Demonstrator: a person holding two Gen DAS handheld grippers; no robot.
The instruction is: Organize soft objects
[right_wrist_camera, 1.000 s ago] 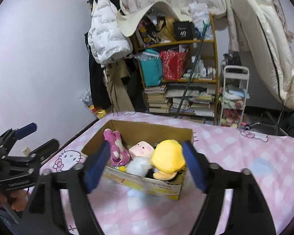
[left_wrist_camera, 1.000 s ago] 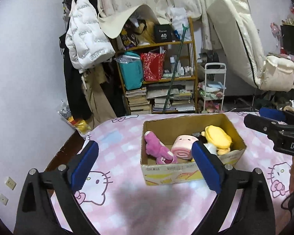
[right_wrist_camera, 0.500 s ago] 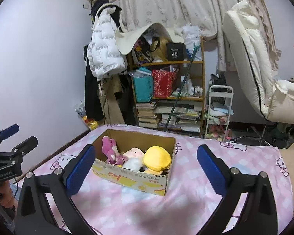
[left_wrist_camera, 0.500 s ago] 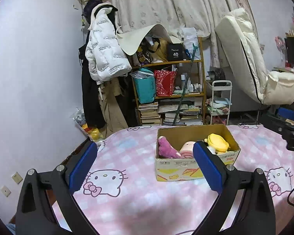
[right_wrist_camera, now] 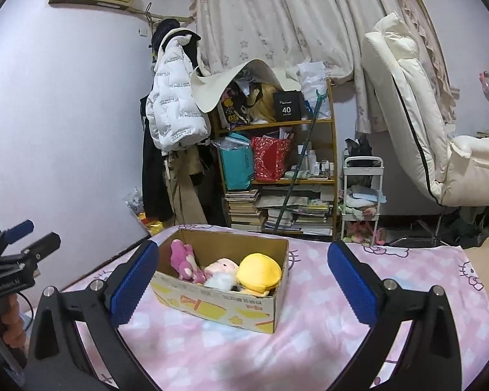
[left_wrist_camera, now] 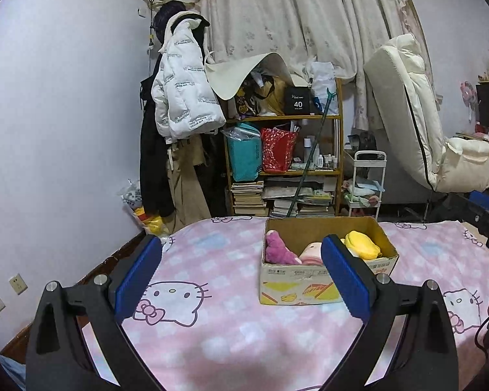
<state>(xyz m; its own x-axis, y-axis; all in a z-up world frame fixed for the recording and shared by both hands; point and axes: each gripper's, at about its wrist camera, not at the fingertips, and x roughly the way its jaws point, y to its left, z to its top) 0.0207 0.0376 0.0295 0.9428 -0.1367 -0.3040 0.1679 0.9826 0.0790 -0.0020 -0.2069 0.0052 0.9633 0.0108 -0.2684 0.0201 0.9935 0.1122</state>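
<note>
Both grippers hang above a bed covered in a pink checked Hello Kitty blanket, each with its blue-padded fingers spread wide apart and holding nothing.

Ahead of the left gripper, slightly toward its right finger, an open cardboard box sits on the blanket. That finger's pad overlaps the box's near right part in the left wrist view — whether it touches cannot be told.

Inside the box lie three soft toys: a purple plush at the side nearer the left finger, a pink plush in the middle, and a yellow plush at the far side.

From the right gripper, the same box lies straight ahead between the fingers, closer to the left one. Beyond it stands a cluttered wooden bookshelf — a white puffer jacket hangs beside it.
</note>
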